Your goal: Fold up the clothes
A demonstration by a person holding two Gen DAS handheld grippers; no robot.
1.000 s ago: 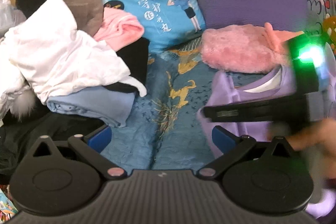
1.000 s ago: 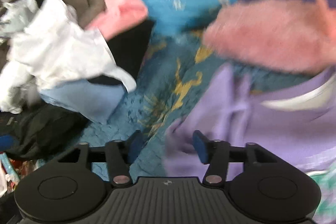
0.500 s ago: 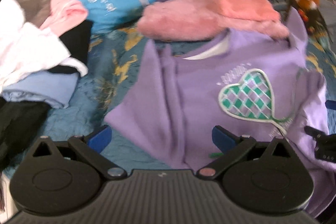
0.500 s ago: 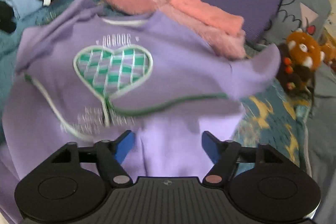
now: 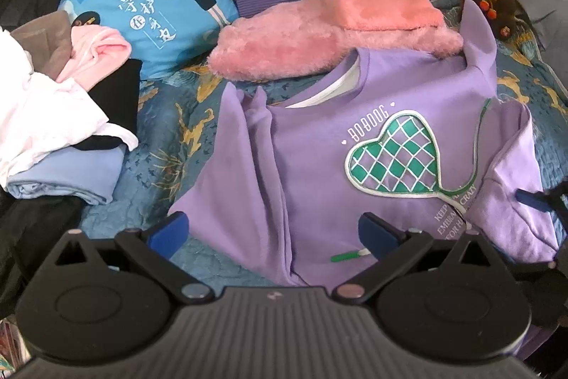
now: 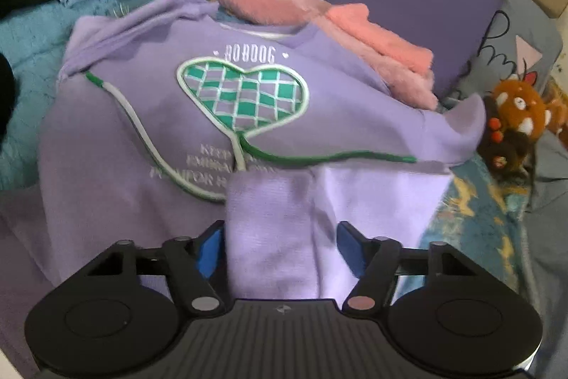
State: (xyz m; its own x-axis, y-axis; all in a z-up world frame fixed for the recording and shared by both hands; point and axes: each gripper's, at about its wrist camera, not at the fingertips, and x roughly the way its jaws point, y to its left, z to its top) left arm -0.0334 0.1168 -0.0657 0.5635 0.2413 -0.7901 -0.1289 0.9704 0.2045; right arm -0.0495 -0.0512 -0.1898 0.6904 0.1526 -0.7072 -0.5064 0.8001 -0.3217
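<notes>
Purple sweatshirt [image 5: 319, 166] lies face-up on the bed [image 5: 159, 144], collar under the pink plush pile [image 5: 319, 34]. Left gripper [image 5: 273, 233] hangs spread, gripping nothing, over its left hem. Right gripper [image 6: 280, 247] is closing around the folded-in sleeve cuff [image 6: 269, 229], pads not yet pressing; best to pinch all layers squarely before lifting.

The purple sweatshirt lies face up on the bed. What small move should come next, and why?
Probably let the closing right gripper pinch the sleeve cuff between its jaws, then carry it across the purple sweatshirt. The left gripper is open and holds nothing.
</notes>
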